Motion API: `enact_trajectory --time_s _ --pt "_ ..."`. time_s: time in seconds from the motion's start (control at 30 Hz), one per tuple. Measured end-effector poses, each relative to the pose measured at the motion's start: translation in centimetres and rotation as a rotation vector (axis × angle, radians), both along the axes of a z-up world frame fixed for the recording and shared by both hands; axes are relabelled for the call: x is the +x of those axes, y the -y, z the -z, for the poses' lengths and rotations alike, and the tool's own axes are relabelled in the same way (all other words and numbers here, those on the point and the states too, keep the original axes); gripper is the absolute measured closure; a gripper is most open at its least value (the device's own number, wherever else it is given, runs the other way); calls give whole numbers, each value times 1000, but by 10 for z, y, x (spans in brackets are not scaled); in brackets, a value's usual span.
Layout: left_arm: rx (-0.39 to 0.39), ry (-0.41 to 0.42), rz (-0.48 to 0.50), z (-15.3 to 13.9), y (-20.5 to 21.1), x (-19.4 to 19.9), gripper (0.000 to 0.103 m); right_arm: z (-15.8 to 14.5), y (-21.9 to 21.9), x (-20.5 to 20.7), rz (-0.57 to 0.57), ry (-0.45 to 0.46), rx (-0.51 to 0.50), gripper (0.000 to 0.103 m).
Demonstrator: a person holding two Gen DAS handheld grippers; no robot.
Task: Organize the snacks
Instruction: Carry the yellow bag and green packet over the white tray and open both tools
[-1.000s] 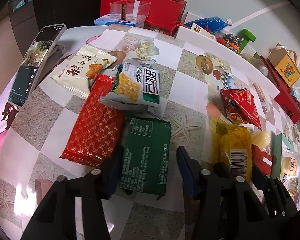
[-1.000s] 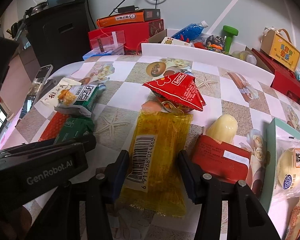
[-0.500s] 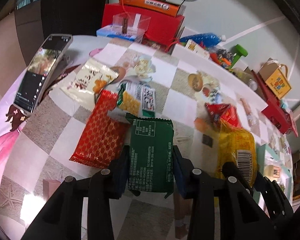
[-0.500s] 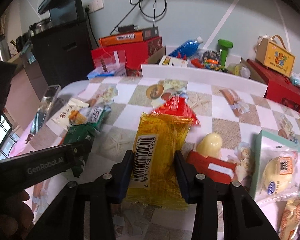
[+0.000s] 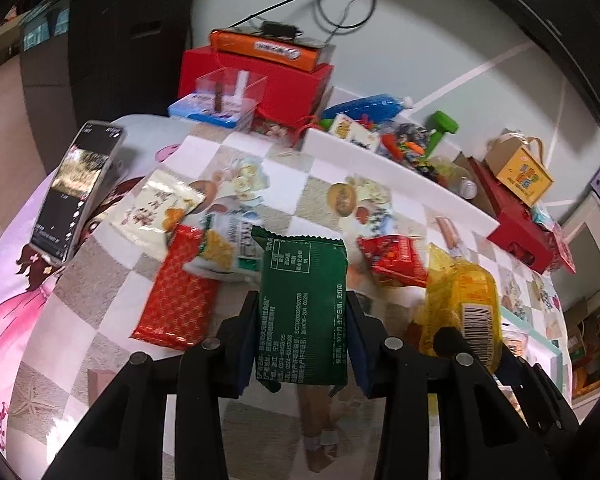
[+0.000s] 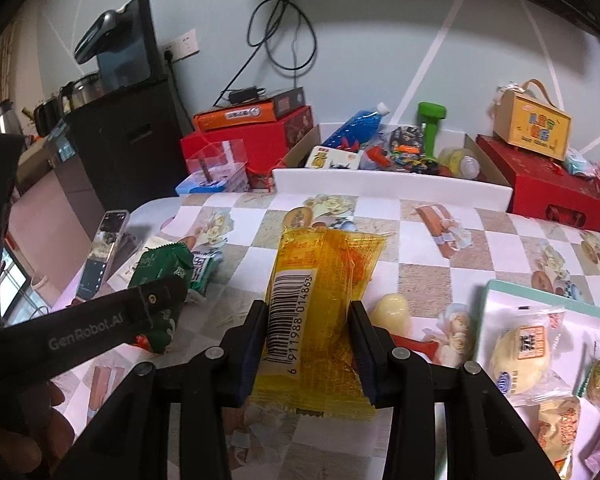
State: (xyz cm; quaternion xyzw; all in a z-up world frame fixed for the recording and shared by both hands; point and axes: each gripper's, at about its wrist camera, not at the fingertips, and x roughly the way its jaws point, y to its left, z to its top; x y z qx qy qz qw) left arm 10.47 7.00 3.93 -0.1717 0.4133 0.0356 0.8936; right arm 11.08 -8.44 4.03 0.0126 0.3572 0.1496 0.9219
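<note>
The 2 grippers are clamping soft, light packets mid-body (crinkly, slippery film): left gripper (image 5: 302,338) squeezing the green packet (image 5: 302,312), right gripper (image 6: 308,340) the yellow packet (image 6: 320,312), both above the checkered table (image 6: 440,248).

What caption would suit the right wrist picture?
Right gripper clamps a yellow snack packet above the checkered table.

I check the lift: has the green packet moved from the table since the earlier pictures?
Yes. The green packet rose off the table, now overlapping the corn snack bag.

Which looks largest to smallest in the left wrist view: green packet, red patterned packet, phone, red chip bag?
1. green packet, though it is held nearest the camera, so its lead is unsure
2. red patterned packet and phone, about alike
3. red chip bag
</note>
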Motion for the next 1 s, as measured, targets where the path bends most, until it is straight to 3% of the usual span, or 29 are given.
enact_trajectory --time_s 0.37,1.0 --pt "-17 60 172 -19 67 5 62 -14 77 -3 191 33 1 59" --pt "10 74 538 -17 228 1 62 -30 274 -47 693 54 0 59"
